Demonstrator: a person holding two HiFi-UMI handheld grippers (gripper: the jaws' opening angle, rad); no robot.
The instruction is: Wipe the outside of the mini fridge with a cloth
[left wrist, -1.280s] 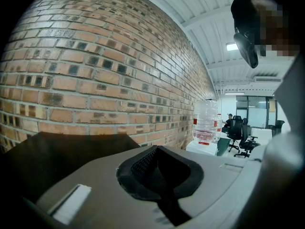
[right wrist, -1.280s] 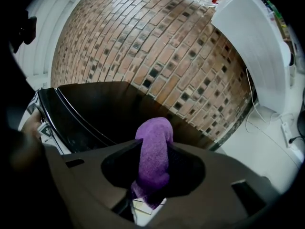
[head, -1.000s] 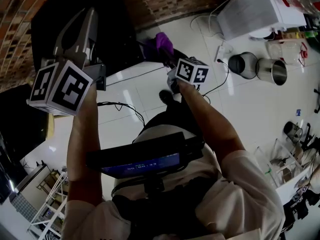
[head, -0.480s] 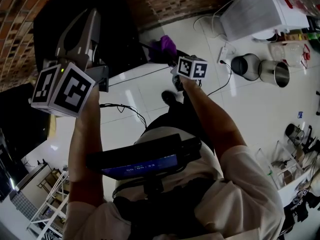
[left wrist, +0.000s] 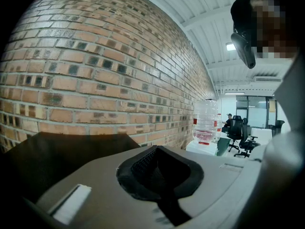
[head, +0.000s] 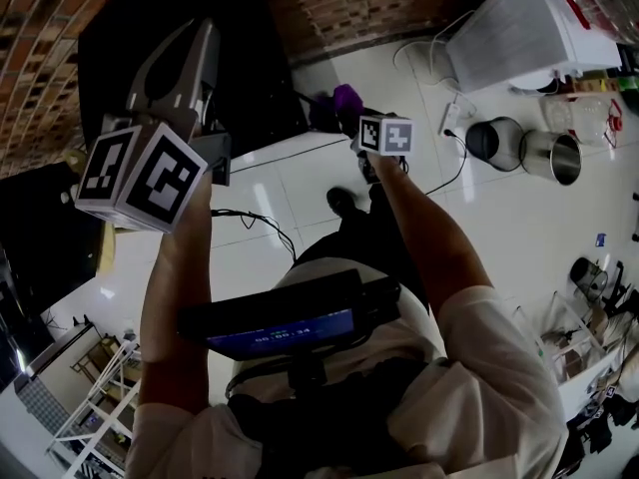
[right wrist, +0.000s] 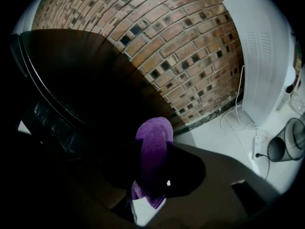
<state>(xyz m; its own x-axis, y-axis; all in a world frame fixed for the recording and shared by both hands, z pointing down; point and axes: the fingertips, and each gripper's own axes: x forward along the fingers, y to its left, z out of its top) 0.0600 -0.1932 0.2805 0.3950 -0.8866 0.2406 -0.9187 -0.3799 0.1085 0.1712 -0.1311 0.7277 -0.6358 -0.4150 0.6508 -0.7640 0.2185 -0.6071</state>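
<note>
Since a second ago the right gripper (right wrist: 152, 168) has drifted up the head view toward the black fridge (head: 262, 63), its fingers clamped on a purple cloth (right wrist: 154, 137) near top centre. Left gripper (head: 196, 34) stays at upper left before the fridge, fingers together, holding nothing.

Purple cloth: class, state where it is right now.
The purple cloth is clamped by the right gripper, low in the centre of the right gripper view, in front of the dark mini fridge beside the brick wall.
</note>
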